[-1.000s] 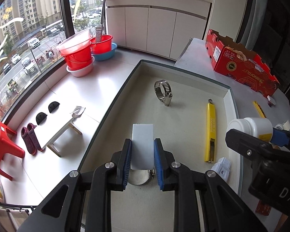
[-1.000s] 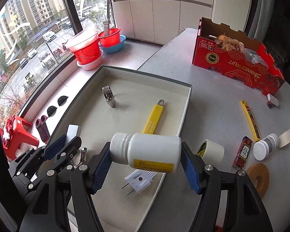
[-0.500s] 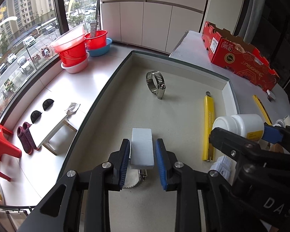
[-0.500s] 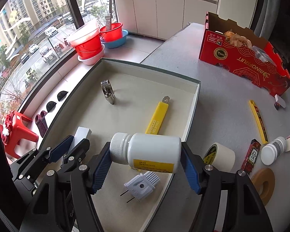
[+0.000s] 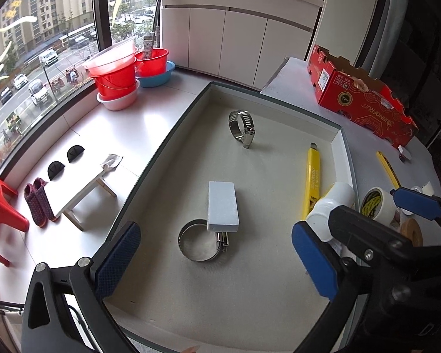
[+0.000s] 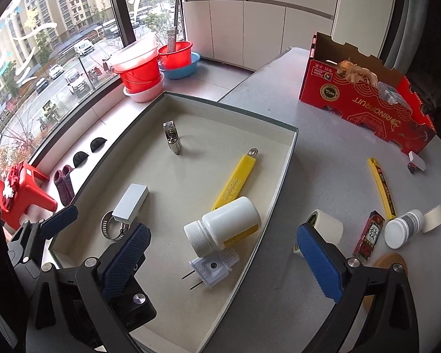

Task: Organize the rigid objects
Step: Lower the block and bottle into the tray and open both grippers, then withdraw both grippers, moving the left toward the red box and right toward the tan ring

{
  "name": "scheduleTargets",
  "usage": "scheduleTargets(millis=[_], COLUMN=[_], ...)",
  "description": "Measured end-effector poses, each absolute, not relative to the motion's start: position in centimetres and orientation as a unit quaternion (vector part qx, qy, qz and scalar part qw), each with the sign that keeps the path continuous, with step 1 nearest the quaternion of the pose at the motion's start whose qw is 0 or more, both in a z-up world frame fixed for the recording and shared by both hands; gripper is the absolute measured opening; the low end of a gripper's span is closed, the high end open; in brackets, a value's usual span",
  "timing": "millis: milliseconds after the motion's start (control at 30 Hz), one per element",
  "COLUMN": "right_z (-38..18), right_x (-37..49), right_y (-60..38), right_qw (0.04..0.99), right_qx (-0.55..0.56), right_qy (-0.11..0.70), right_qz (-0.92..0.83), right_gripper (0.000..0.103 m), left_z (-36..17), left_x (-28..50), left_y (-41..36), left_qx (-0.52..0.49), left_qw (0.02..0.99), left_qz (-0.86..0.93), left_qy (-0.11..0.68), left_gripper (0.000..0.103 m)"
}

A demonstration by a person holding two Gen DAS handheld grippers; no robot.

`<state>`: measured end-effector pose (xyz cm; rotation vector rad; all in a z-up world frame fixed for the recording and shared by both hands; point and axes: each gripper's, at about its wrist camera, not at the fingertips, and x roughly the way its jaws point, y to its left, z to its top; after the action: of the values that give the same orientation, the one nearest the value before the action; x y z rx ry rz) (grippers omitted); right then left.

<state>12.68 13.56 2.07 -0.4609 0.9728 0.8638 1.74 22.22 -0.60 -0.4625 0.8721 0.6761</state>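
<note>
The jaws of my left gripper [image 5: 216, 261] are opening, wide apart over the near end of the grey tray [image 5: 279, 100]. Just ahead of the fingers lies the white block [image 5: 222, 206], free and resting with one end on a flat hose clamp [image 5: 201, 242]. My right gripper [image 6: 222, 261] is opening too. The white bottle [image 6: 223, 229] lies on its side in the tray [image 6: 229, 108] between its pads, untouched, across the yellow utility knife [image 6: 235, 182] and against a white plug [image 6: 213, 266].
A second hose clamp [image 6: 172, 136] stands upright at the tray's far end. On the table to the right lie a tape roll [image 6: 327, 229], a yellow blade case [image 6: 382, 188], a small red box [image 6: 369, 235], a small white jar [image 6: 402, 229] and a red carton [image 6: 364, 106].
Both grippers have opened wide. The left one let go of the white block, which now lies on the clamp. The right one released the bottle, which dropped into the tray.
</note>
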Motion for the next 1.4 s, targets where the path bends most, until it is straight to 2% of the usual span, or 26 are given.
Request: scheduleTargets(millis=[433,767,933,1167,1400], right_z=[3.2,3.2,1.1,-2.5,-1.7], right_x=[11.5,13.4,14.6,15.0,17.1], right_y=[8.0,-5.2,-13.0,-21.0,-21.2], right_qw=[0.778,0.817,0.832,0.823,0.829], right_qx=[-0.182,-0.083,-0.036,0.012,0.011], right_qy=[0.464,0.489,0.510,0.550,0.536], right_qz=[0.381,0.295,0.216,0.142,0.158], right_gripper=[0.102,0.102,0.102,0.102,0.102], left_z=[0.0,0.7,1.0,-1.1,-3.9], left_x=[1.1,3.0,4.4,8.2,11.8], left_y=[18.5,11.3,6.3,-1.3,-4.8], left_qx=[-0.200,-0.150,-0.113,-0.035,0.005], left_qw=[0.827,0.848,0.862,0.866,0.857], left_qz=[0.308,0.248,0.197,0.141,0.124], left_qy=[0.426,0.444,0.452,0.479,0.501], left_gripper=[0.103,0.103,0.103,0.103,0.103])
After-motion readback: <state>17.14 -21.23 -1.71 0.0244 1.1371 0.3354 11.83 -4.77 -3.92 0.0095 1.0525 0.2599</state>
